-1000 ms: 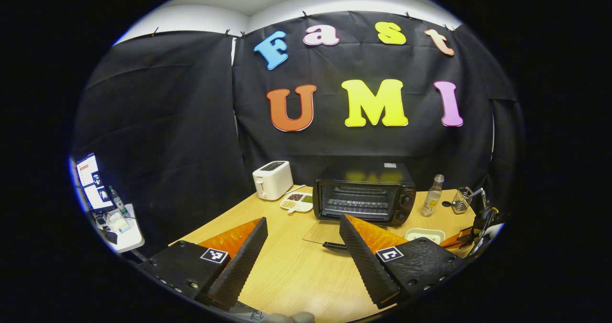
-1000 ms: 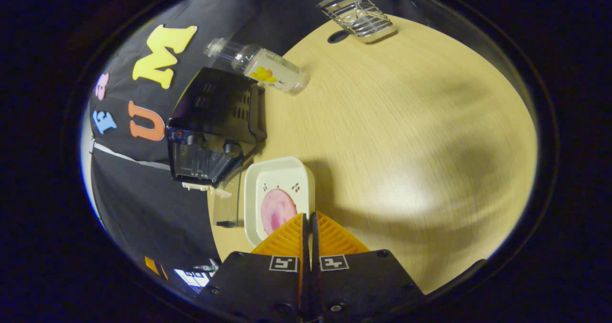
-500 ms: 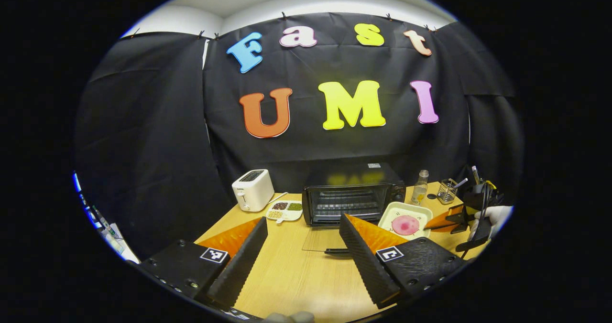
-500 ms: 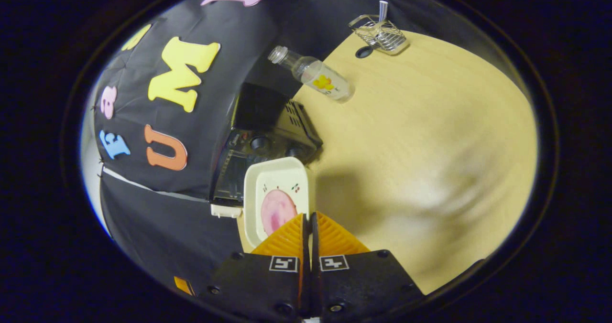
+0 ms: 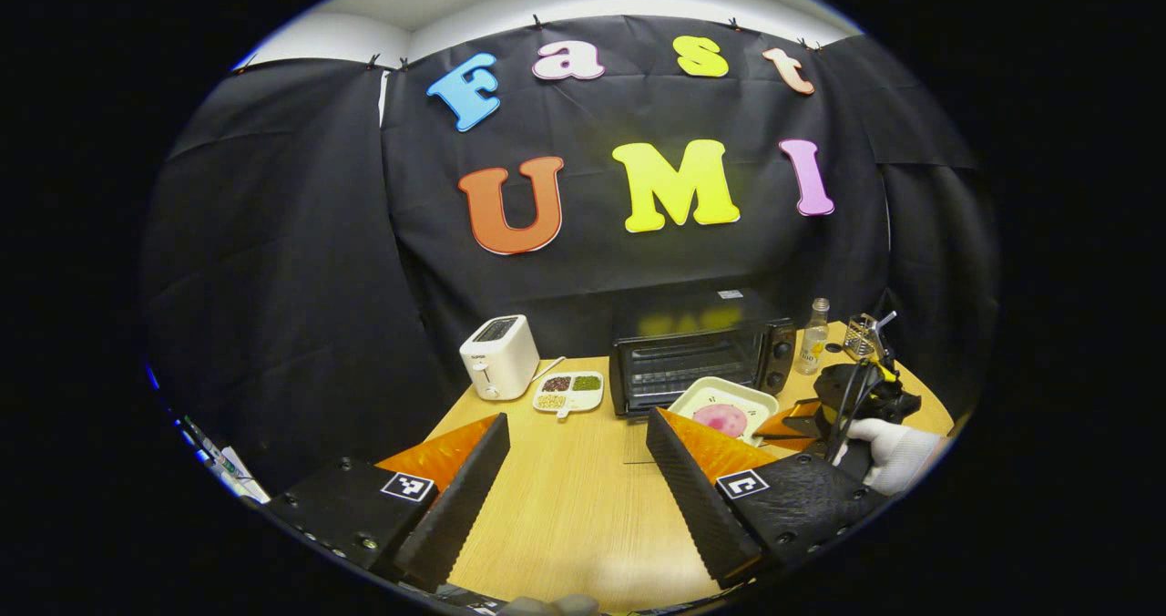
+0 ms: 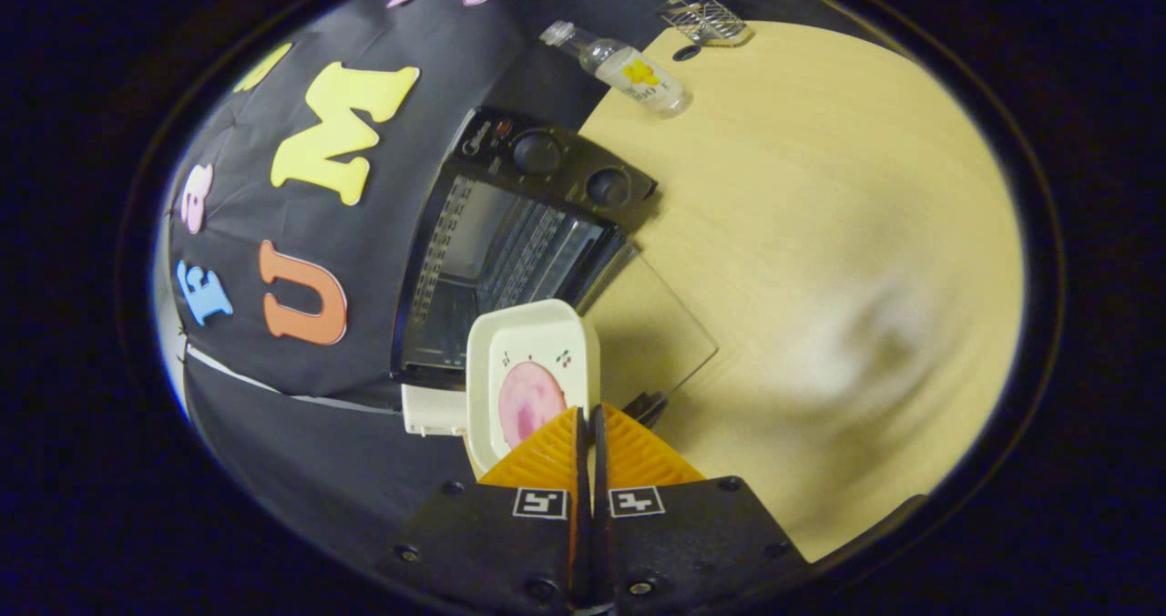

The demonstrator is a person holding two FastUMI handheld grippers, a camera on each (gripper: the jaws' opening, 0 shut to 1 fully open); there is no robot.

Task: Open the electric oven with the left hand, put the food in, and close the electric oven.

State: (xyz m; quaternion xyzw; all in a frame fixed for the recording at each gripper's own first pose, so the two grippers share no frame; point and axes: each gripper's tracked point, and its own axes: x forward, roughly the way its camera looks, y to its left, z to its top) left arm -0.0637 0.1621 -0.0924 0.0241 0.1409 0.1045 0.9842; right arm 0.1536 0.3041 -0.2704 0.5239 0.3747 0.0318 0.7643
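Right gripper (image 6: 588, 420) jaws clenched on plate (image 6: 533, 361) rim; left gripper (image 5: 574, 479) released.

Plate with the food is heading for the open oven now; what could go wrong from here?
The right gripper pinches the plate by one edge only, so it may tip or slip and spill the pink slice. The oven opening looks little wider than the plate; a corner could catch the frame. The lowered glass door lies under the approach and could be struck.
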